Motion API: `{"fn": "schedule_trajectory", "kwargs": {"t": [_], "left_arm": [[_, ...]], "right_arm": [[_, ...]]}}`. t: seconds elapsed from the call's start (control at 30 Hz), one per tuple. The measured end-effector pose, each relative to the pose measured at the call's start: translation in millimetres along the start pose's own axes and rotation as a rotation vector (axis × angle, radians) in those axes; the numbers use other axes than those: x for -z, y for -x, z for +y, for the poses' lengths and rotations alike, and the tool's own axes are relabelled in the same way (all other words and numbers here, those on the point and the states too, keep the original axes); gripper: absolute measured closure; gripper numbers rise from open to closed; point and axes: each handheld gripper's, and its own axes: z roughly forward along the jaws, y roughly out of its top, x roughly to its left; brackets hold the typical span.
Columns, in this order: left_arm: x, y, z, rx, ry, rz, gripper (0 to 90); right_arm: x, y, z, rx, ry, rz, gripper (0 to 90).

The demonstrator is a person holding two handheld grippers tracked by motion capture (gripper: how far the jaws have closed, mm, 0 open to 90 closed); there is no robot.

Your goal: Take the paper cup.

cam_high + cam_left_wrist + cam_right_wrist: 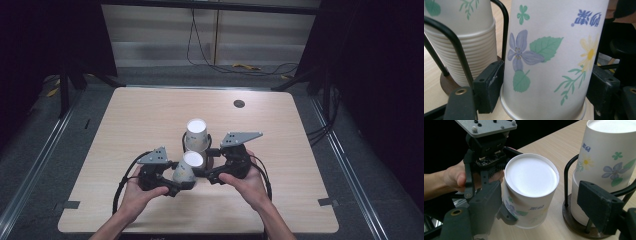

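Observation:
A single upside-down paper cup (187,167) with flower prints is tilted above the table near the front middle. My left gripper (181,181) is shut on it; in the left gripper view both black pads (490,85) press on the sides of the cup (549,62). My right gripper (211,173) comes in from the right and stands open. In the right gripper view the cup (530,187) lies between its jaws, and the right pad (599,205) stands well off the cup wall. Just behind is a stack of upside-down cups (196,134) in a black wire holder.
The wire holder stands on a round brown base (574,220), close to the held cup. A dark round grommet (239,103) sits in the table's far right part. A person's hands hold both grippers near the front edge. Cables lie on the floor beyond the table.

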Motion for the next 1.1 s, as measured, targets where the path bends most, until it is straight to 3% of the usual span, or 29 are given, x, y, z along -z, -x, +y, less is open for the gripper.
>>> {"fn": "schedule_trajectory", "kwargs": {"t": [0.2,0.27,0.37,0.53,0.67,0.87,0.93,1.1], "left_arm": [[6.6,-1.2,0.2,-0.012,-0.025,-0.001,23.8],[8.2,-3.8,0.4,0.0,-0.025,-0.009,23.8],[9.9,-5.5,0.7,0.012,-0.04,-0.009,23.8],[10.7,-6.2,0.5,-0.012,-0.05,0.014,23.8],[10.0,-5.6,1.6,-0.021,-0.065,0.013,23.8],[9.6,-4.9,4.4,-0.071,-0.13,0.024,23.7],[10.5,-4.9,5.3,-0.066,-0.133,0.017,23.6],[10.9,-5.6,5.1,-0.073,-0.162,0.031,23.7]], "right_arm": [[1.8,3.3,-3.7,-0.012,-0.011,-0.008,21.0],[4.5,4.6,-6.0,-0.036,0.005,-0.021,21.2],[7.8,5.9,-11.4,-0.034,-0.016,-0.025,23.3],[11.0,9.8,-20.6,-0.04,-0.049,-0.036,24.6],[9.9,11.1,-23.0,-0.033,-0.086,-0.034,26.2],[5.8,10.5,-22.2,-0.013,-0.13,-0.029,27.5],[5.3,10.4,-20.6,-0.01,-0.158,-0.023,27.5],[5.4,8.6,-18.1,0.005,-0.172,-0.035,23.1]]}}
